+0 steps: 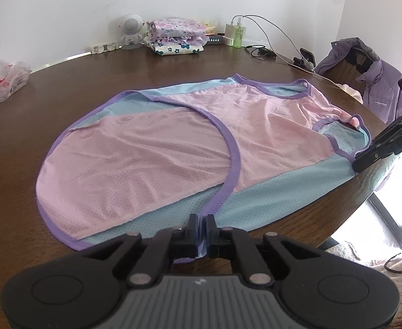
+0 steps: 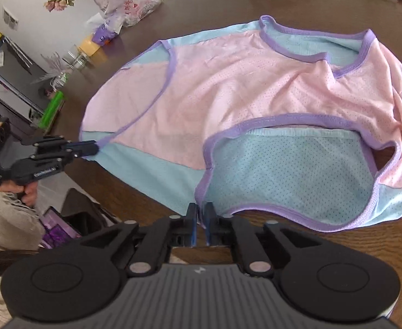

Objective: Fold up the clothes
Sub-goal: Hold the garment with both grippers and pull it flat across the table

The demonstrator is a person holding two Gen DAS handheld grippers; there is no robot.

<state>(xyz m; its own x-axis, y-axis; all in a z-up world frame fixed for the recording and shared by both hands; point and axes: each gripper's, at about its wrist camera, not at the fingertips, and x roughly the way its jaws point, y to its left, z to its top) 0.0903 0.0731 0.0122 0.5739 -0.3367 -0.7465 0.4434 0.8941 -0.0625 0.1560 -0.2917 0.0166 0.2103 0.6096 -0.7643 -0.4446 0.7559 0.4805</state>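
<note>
A pink and light-blue mesh vest with purple trim [image 1: 173, 148] lies spread on the dark wooden table [image 1: 91, 82]. My left gripper [image 1: 203, 219] is shut on the vest's purple-trimmed near edge. It also shows in the right wrist view [image 2: 96, 146], pinching the vest's left side. My right gripper [image 2: 200, 213] is shut on the purple trim at the armhole edge near the table's front. It shows in the left wrist view [image 1: 358, 161] at the vest's right end. The vest [image 2: 242, 96] lies mostly flat, with wrinkles near the neckline.
A stack of folded floral clothes [image 1: 173, 37], a small white robot figure [image 1: 131, 31], bottles and chargers with cables [image 1: 236, 34] stand at the table's far edge. A plastic bag [image 1: 0, 82] lies left. A purple jacket [image 1: 373, 82] hangs on a chair at the right.
</note>
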